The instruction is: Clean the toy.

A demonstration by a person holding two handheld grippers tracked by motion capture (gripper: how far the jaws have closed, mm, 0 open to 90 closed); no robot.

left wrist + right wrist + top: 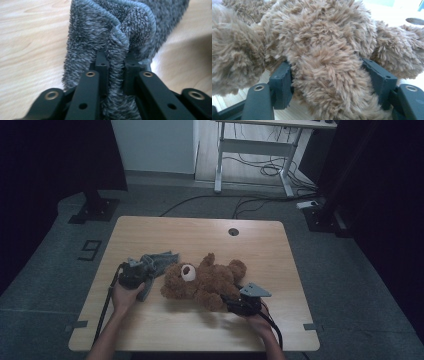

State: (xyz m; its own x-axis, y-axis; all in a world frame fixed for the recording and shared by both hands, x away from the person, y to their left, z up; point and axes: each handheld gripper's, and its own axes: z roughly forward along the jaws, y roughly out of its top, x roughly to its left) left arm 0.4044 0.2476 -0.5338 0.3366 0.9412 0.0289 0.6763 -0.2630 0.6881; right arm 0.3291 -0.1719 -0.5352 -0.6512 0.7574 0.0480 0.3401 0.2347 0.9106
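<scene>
Both forearms reach forward over the worktop (165, 227): left gripper (115, 58) jaws pinch the grey cloth (125, 27), right gripper (329, 75) jaws clamp the teddy bear (322, 42).

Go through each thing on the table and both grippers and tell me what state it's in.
Teddy bear: lying on its back on the table, one limb clamped.
Grey cloth: crumpled, a fold pinched.
Left gripper: jaws shut on the grey cloth.
Right gripper: jaws shut on the teddy bear's limb.
Table: bare wood around them.

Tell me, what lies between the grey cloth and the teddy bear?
Nothing: in the high view the grey cloth touches the teddy bear at its head.
</scene>
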